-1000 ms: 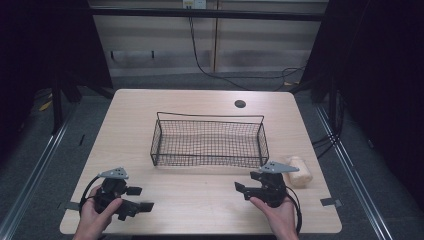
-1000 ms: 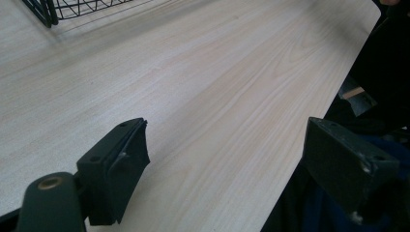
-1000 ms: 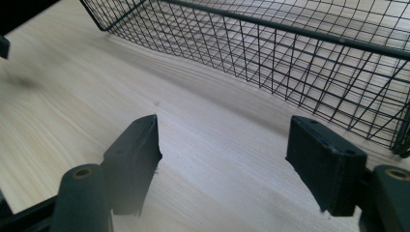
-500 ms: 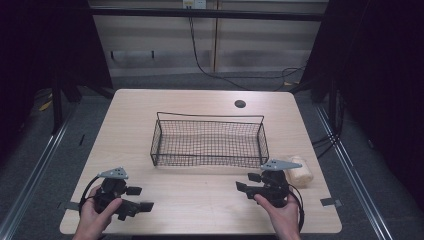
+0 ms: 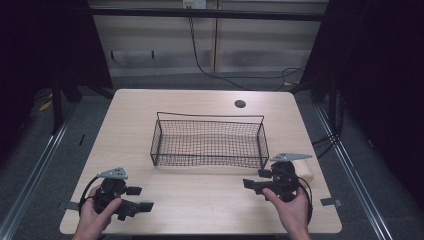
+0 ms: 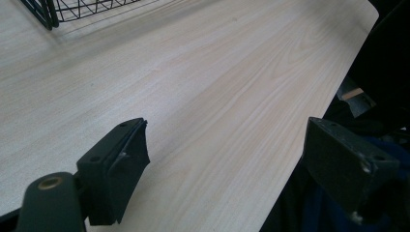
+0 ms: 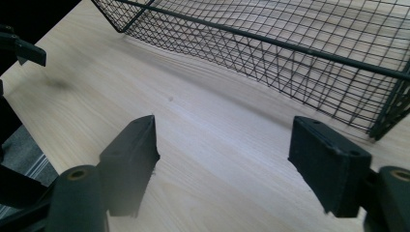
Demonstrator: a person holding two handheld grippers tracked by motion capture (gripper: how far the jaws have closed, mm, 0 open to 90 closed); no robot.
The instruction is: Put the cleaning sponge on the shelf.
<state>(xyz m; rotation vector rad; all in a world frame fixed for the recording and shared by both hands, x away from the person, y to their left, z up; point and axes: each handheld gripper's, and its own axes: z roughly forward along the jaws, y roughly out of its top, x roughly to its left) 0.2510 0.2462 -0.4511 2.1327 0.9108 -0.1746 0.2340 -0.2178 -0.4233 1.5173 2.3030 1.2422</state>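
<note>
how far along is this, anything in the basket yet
Nothing looks done: the wire basket holds nothing. In hand: nothing. The right claw has just been opening, its jaws apart over bare table; the left claw is open too, with nothing between its jaws. A pale block lies by the basket's right end, behind the right claw. Probably still left: picking it up and placing it inside.

- My left hand (image 5: 92, 212) holds the left tool (image 5: 139, 199) low at the near edge, its jaws wide apart with nothing between them.
- My right hand (image 5: 292, 207) holds the right tool (image 5: 248, 183); its jaws have just been opening and are empty.
</note>
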